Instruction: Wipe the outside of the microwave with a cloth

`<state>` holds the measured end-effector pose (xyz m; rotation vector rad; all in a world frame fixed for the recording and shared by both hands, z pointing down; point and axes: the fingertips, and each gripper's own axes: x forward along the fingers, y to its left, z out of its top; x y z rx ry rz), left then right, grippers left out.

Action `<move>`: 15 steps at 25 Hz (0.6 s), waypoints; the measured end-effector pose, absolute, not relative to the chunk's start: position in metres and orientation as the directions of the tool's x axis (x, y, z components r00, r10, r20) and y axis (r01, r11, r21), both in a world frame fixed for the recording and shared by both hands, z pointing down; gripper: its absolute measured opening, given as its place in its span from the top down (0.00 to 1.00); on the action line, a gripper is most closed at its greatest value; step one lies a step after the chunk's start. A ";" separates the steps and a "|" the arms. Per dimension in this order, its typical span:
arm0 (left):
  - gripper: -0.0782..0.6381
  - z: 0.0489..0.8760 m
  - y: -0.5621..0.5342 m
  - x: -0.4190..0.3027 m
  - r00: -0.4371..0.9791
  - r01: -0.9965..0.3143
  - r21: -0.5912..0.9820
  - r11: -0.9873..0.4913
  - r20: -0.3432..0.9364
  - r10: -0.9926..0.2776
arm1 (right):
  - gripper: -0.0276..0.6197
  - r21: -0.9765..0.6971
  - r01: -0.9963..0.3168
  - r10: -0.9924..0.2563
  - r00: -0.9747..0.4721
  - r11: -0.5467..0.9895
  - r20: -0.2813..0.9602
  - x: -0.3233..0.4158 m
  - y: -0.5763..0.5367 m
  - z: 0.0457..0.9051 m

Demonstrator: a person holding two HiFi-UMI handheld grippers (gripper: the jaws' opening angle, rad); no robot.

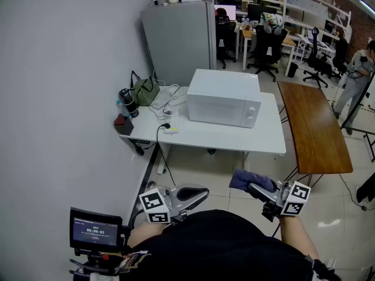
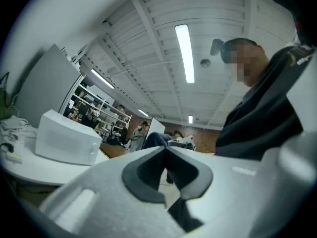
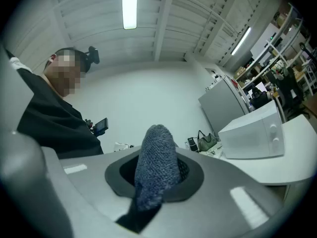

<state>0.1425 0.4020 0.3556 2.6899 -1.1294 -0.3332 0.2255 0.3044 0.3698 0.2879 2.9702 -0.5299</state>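
The cloth [image 3: 156, 165] is sitting pinched between the right gripper's [image 1: 255, 187] jaws, bulging past their tips. The microwave [image 1: 225, 98] is standing on the table [image 1: 231, 138], well apart. The left gripper [image 1: 199, 194] is holding its jaws together, empty.

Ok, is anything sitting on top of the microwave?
Nothing: the microwave top is bare white in the head view. Its rear face and underside are hidden.
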 end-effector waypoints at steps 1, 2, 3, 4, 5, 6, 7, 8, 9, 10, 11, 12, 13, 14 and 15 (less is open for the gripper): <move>0.89 0.354 0.399 0.144 0.682 -0.674 0.273 -0.686 -0.126 -0.720 | 0.87 -0.328 0.209 0.172 -0.975 0.921 -0.138 0.225 0.302 0.369; 0.89 0.353 0.396 0.145 0.683 -0.674 0.272 -0.686 -0.124 -0.720 | 0.87 -0.325 0.213 0.178 -0.975 0.921 -0.135 0.224 0.299 0.369; 0.89 0.352 0.392 0.146 0.683 -0.675 0.273 -0.686 -0.122 -0.720 | 0.87 -0.322 0.216 0.183 -0.974 0.922 -0.130 0.224 0.297 0.369; 0.89 0.351 0.389 0.147 0.682 -0.676 0.274 -0.684 -0.120 -0.722 | 0.87 -0.320 0.219 0.188 -0.974 0.922 -0.126 0.224 0.293 0.370; 0.89 0.351 0.387 0.149 0.679 -0.678 0.276 -0.681 -0.118 -0.724 | 0.87 -0.319 0.222 0.191 -0.974 0.921 -0.124 0.224 0.290 0.370; 0.89 0.350 0.385 0.149 0.676 -0.681 0.278 -0.677 -0.117 -0.728 | 0.87 -0.322 0.225 0.194 -0.973 0.920 -0.125 0.225 0.287 0.370; 0.89 0.349 0.383 0.150 0.672 -0.684 0.280 -0.673 -0.116 -0.732 | 0.87 -0.324 0.228 0.197 -0.972 0.918 -0.127 0.225 0.286 0.369; 0.89 0.348 0.383 0.150 0.668 -0.687 0.283 -0.670 -0.117 -0.735 | 0.87 -0.325 0.232 0.201 -0.971 0.917 -0.128 0.225 0.286 0.369; 0.89 0.348 0.381 0.147 0.665 -0.688 0.286 -0.667 -0.120 -0.737 | 0.87 -0.324 0.234 0.204 -0.971 0.917 -0.126 0.223 0.285 0.369; 0.89 0.349 0.377 0.139 0.663 -0.687 0.289 -0.667 -0.125 -0.738 | 0.87 -0.321 0.234 0.205 -0.971 0.918 -0.120 0.217 0.281 0.371; 0.89 0.352 0.368 0.127 0.663 -0.684 0.294 -0.668 -0.132 -0.737 | 0.87 -0.318 0.229 0.203 -0.973 0.920 -0.113 0.205 0.274 0.374; 0.89 0.356 0.357 0.109 0.665 -0.678 0.298 -0.672 -0.141 -0.733 | 0.87 -0.316 0.222 0.199 -0.975 0.923 -0.104 0.189 0.263 0.377; 0.89 0.360 0.345 0.089 0.669 -0.670 0.301 -0.679 -0.151 -0.727 | 0.87 -0.313 0.211 0.192 -0.977 0.926 -0.093 0.170 0.250 0.380; 0.89 0.363 0.332 0.070 0.675 -0.661 0.302 -0.687 -0.162 -0.720 | 0.87 -0.308 0.198 0.182 -0.980 0.931 -0.081 0.151 0.238 0.382; 0.89 0.364 0.321 0.050 0.681 -0.651 0.301 -0.697 -0.173 -0.711 | 0.87 -0.302 0.183 0.170 -0.983 0.936 -0.070 0.133 0.227 0.381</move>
